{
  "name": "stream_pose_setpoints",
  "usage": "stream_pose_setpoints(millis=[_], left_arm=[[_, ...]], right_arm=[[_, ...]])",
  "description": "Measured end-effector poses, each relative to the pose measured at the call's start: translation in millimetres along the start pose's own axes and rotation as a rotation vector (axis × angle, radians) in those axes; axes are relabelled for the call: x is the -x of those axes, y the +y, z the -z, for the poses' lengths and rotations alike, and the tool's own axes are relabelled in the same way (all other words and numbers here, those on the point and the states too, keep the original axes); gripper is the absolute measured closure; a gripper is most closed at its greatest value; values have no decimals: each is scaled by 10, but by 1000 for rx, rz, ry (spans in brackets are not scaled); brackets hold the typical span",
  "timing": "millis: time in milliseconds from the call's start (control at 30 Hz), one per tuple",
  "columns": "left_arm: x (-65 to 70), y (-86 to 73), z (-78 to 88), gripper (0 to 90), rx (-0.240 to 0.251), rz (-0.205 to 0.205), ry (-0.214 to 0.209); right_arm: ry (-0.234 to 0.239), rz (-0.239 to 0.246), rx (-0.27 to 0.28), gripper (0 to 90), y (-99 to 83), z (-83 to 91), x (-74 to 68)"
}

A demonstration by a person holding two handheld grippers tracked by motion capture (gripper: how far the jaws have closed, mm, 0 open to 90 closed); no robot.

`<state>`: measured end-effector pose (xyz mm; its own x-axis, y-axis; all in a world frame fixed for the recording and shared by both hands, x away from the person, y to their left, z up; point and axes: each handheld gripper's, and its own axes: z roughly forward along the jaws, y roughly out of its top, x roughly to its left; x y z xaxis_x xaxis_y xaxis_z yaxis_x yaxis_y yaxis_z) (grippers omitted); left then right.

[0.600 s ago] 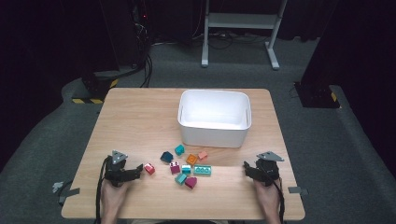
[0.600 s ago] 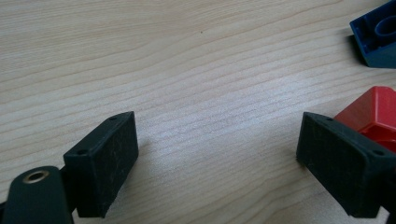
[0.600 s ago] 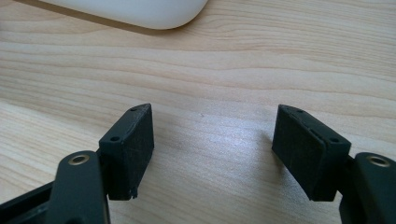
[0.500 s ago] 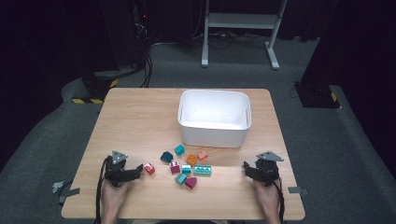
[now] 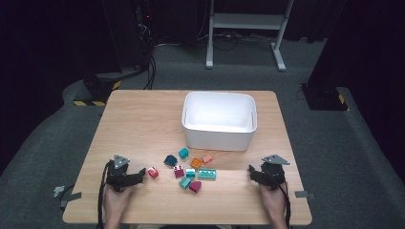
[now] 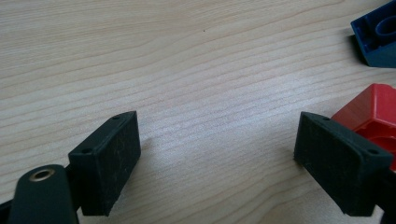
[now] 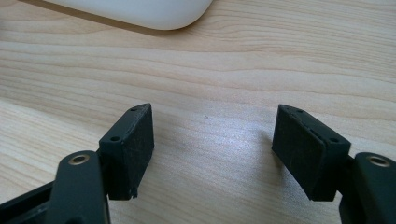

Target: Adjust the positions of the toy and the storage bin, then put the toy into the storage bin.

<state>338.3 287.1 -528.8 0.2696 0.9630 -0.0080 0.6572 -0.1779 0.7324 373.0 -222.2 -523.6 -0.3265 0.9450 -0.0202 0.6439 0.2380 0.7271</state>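
Note:
Several small toy bricks lie in a loose cluster at the table's front middle: a red brick, a dark blue one, teal ones, an orange one, a long teal brick and a magenta one. My left gripper rests on the table just left of the red brick, open, nothing between its jaws. In the left gripper view the red brick sits behind the right jaw and the dark blue brick lies farther off. My right gripper rests open at the front right, over bare wood.
A white rectangular bin stands behind the bricks at the table's middle; its rounded corner shows in the right gripper view. The wooden table has bare room on the left. Dark floor, cables and a stand's legs lie beyond.

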Motion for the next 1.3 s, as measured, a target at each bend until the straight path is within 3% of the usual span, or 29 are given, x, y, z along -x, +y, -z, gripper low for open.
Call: stream_pose_setpoints(millis=[367, 667, 767, 900, 933, 1000, 1100, 1167, 1300], left_arm=[[2, -2, 0, 148, 3, 6, 1], [2, 0, -2, 147, 3, 2, 2], [1, 0, -2, 147, 2, 2, 2], [2, 1, -3, 147, 2, 3, 2], [2, 0, -3, 146, 3, 4, 2], [2, 0, -3, 147, 2, 4, 2], [2, 1, -3, 147, 2, 4, 2], [2, 1, -3, 147, 2, 3, 2], [2, 0, -3, 147, 2, 4, 2]], right_arm=[[7, -2, -3, 277, 5, -3, -3], [46, 26, -14, 235, -4, 7, -14], [99, 24, -6, 268, -7, 53, -60], [148, 69, 28, 294, 5, 112, -170], [183, 100, 48, 313, 13, 138, -243], [232, 114, 62, 331, 21, 149, -315], [270, 137, 65, 343, 40, 153, -390], [334, 179, 64, 347, 87, 140, -509], [391, 211, 68, 354, 142, 115, -643]])
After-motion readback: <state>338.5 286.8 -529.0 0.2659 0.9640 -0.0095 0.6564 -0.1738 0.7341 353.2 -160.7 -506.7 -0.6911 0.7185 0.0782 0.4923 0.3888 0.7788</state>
